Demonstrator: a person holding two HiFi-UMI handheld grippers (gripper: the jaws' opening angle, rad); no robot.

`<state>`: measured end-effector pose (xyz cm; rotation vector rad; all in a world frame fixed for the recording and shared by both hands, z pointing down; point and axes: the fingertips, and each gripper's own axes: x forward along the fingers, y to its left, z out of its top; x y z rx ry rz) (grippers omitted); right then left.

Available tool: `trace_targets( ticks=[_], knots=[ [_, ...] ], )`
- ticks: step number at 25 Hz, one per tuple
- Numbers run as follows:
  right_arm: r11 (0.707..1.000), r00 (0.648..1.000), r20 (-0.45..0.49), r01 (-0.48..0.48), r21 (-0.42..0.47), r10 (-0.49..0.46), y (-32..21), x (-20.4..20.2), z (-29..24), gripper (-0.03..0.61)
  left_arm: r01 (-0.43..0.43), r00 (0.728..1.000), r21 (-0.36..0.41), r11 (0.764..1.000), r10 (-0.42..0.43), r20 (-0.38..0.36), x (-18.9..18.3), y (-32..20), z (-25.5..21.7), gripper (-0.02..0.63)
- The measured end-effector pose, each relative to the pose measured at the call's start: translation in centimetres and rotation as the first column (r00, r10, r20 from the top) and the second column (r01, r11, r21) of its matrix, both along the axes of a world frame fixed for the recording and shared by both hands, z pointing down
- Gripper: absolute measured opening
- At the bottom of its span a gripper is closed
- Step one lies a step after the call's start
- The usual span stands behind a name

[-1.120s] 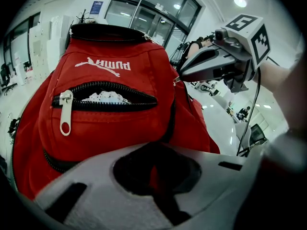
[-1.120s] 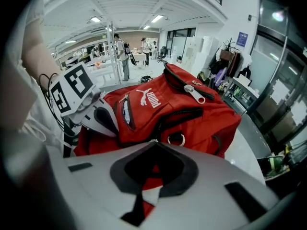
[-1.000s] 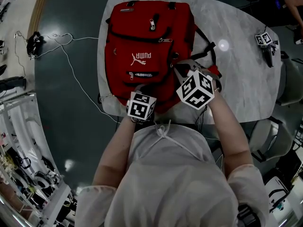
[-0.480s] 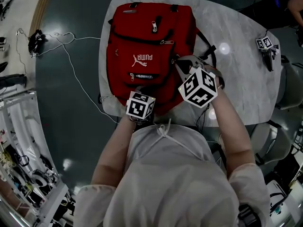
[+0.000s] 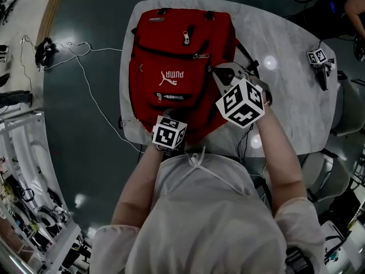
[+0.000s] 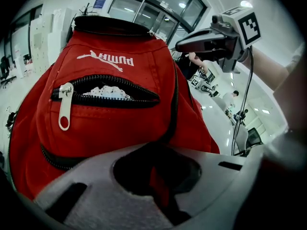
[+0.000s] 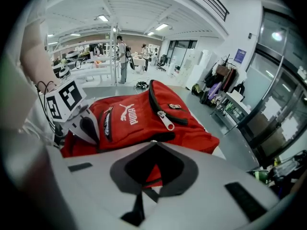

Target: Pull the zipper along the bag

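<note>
A red Puma backpack [image 5: 177,56] lies flat on the marble table [image 5: 291,101]. My left gripper [image 5: 169,115] is at the bag's near end and is shut on a fold of its red fabric [image 6: 156,186]. Just beyond it the front pocket gapes open, its silver zipper pull [image 6: 64,107] hanging at the left end. My right gripper [image 5: 220,73] is at the bag's right side with its jaws together. Red fabric and a thin black strip [image 7: 149,178] show between them. A second silver pull [image 7: 165,121] lies on an upper pocket.
A spare gripper with a marker cube [image 5: 319,61] lies at the table's far right. A white cable [image 5: 85,84] runs across the dark floor to the left. Chairs [image 5: 348,101] stand beside the table's right edge. People and desks show far off in the right gripper view.
My right gripper has shifted a little farther along the bag's right side. The left gripper has kept its hold at the near end.
</note>
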<state>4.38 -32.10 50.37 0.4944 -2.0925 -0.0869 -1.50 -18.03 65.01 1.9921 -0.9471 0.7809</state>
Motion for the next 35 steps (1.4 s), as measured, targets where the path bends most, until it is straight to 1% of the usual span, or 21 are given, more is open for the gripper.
trace_targets(
  ticks=[9,16,19,22,24,27,32,35],
  knots=[
    [0.998,0.998,0.023,-0.052,0.047,0.051,-2.9,0.7,-1.2,0.026,-0.005,1.000,-0.002,1.000,0.005,-0.003,-0.1,-0.1,0.0,0.018],
    [0.996,0.994,0.064,-0.085,0.001,0.084,-3.2,0.9,-0.9,0.026,-0.007,1.000,0.001,1.000,0.007,0.000,0.1,0.3,0.2,0.018],
    [0.996,0.995,0.061,-0.083,-0.022,0.084,-3.1,0.7,-0.6,0.027,-0.007,1.000,0.001,1.000,0.007,0.003,-0.1,0.1,0.2,0.018],
    [0.996,0.995,0.048,-0.085,-0.004,0.085,-2.8,0.8,-0.6,0.028,-0.006,1.000,-0.008,1.000,0.006,-0.008,0.0,0.1,0.1,0.018],
    [0.995,0.994,0.056,-0.097,0.004,0.096,-2.7,0.9,-0.5,0.029,-0.004,1.000,-0.013,1.000,0.004,-0.011,-0.1,0.1,0.1,0.018],
    [0.992,0.989,0.076,-0.129,-0.009,0.130,-2.4,1.3,-0.5,0.031,-0.006,1.000,-0.012,1.000,0.006,-0.006,-0.1,0.0,0.2,0.018],
    [0.982,0.975,0.110,-0.191,-0.016,0.191,-1.7,2.2,-1.1,0.041,-0.005,1.000,-0.037,0.999,0.005,0.000,-0.1,0.0,0.1,0.018],
    [0.970,0.959,0.146,-0.245,-0.013,0.244,-1.2,2.7,-1.7,0.041,-0.011,1.000,-0.019,1.000,0.011,0.010,-0.1,0.0,-0.5,0.020]
  ],
)
